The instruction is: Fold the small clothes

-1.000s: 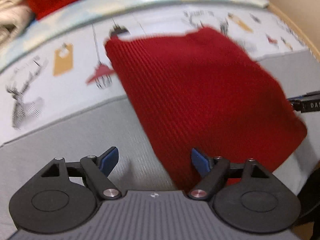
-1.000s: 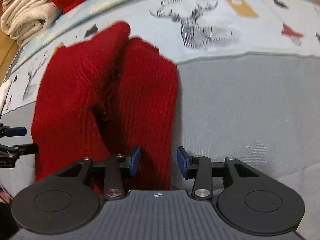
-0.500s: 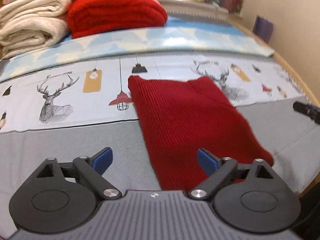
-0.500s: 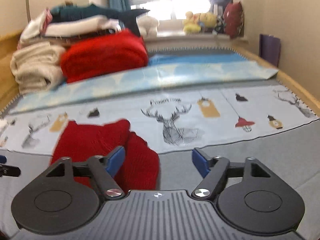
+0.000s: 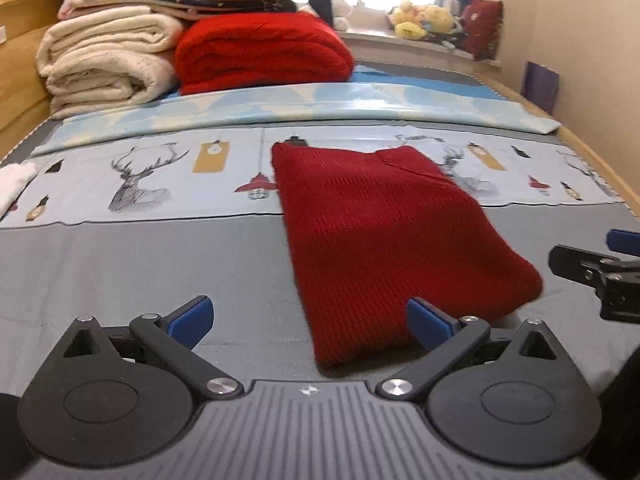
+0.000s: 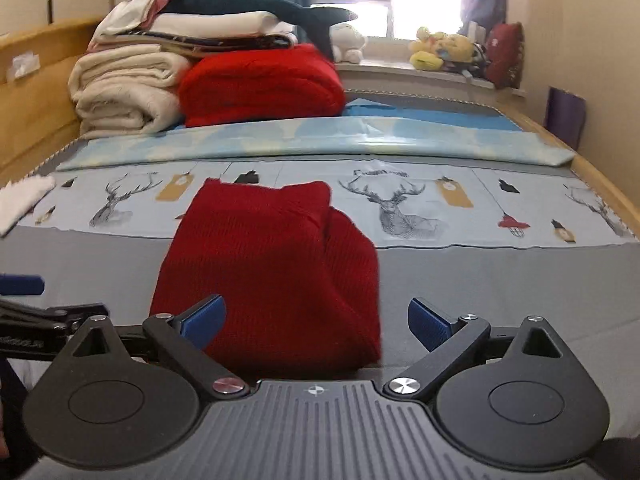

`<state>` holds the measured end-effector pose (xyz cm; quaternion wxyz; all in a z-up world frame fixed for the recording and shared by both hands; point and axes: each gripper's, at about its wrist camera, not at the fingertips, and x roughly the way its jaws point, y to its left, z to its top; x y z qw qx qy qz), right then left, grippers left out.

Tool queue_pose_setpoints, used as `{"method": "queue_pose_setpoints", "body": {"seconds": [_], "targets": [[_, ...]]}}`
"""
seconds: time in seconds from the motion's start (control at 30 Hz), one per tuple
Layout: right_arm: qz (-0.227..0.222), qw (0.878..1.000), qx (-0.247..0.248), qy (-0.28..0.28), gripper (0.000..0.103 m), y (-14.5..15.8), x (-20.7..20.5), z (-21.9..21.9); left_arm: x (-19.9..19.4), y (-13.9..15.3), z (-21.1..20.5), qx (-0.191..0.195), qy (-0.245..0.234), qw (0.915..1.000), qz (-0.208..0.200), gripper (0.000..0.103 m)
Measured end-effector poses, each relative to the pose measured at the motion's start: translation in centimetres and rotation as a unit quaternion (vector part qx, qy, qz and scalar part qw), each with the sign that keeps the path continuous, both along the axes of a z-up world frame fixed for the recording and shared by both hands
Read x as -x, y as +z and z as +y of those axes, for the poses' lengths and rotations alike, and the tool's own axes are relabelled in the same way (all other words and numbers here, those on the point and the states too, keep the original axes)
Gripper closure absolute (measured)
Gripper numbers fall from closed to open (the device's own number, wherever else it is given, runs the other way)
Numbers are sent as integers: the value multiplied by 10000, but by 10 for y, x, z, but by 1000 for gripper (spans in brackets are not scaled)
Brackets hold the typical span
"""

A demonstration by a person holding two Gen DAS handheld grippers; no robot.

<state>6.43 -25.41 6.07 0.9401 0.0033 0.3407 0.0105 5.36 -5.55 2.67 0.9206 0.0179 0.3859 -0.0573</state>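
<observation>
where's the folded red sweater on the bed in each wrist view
Left wrist: red sweater right of centre, running down to the right finger.
Right wrist: red sweater left of centre, above the left finger.
Shared landmark: the big red blanket beside the cream stack at the back.

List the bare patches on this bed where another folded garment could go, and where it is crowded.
Free: grey sheet left of the red knit garment, and right of it. Crowded: the bed's far end, with cream blankets and a red blanket.
</observation>
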Motion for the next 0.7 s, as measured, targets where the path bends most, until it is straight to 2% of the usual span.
{"method": "queue_pose_setpoints", "body": {"seconds": [0.13,0.2,0.3,0.7], "targets": [[272,9996,-5,-6,5,-8,-8,5,-11,-11,2,169,48,9991,377,0],[339,9994,3,-18,5,-14,-9,5,-14,-13,3,110,161,9990,391,0],[498,9987,-9,-82,5,-22,-11,6,-16,-15,5,216,205,9984,490,0],[491,9988,-29,22,5,-23,-14,11,-20,-18,-1,208,202,9980,564,0]]}}
